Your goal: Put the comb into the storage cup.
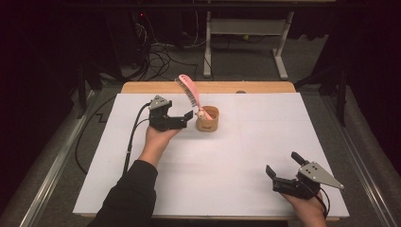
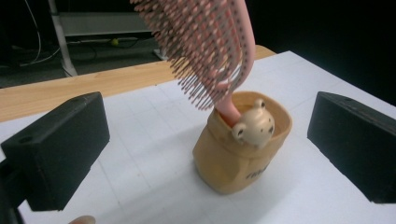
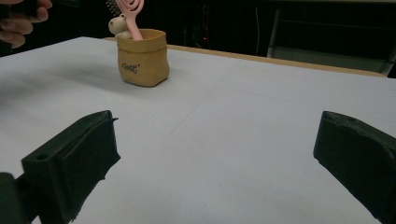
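A small tan cup point(image 1: 208, 119) stands on the white table sheet point(image 1: 236, 161). A pink hairbrush point(image 1: 188, 91) is stuck handle-down in it and leans back and left, beside a little bear figure point(image 1: 202, 113) at the rim. My left gripper point(image 1: 188, 118) sits just left of the cup, open, with nothing between its jaws. In the left gripper view the cup point(image 2: 233, 161), the bear point(image 2: 254, 127) and the brush point(image 2: 205, 42) lie just ahead of that open gripper point(image 2: 208, 140). My right gripper point(image 1: 283, 164) rests open near the front right, far from the cup point(image 3: 142, 58).
The sheet covers a wooden table whose bare edge point(image 1: 208, 87) shows at the back. Behind it stand a white desk frame point(image 1: 246, 42) and loose cables point(image 1: 161, 56) on the floor. The person's left hand point(image 3: 18, 21) appears at the top left of the right gripper view.
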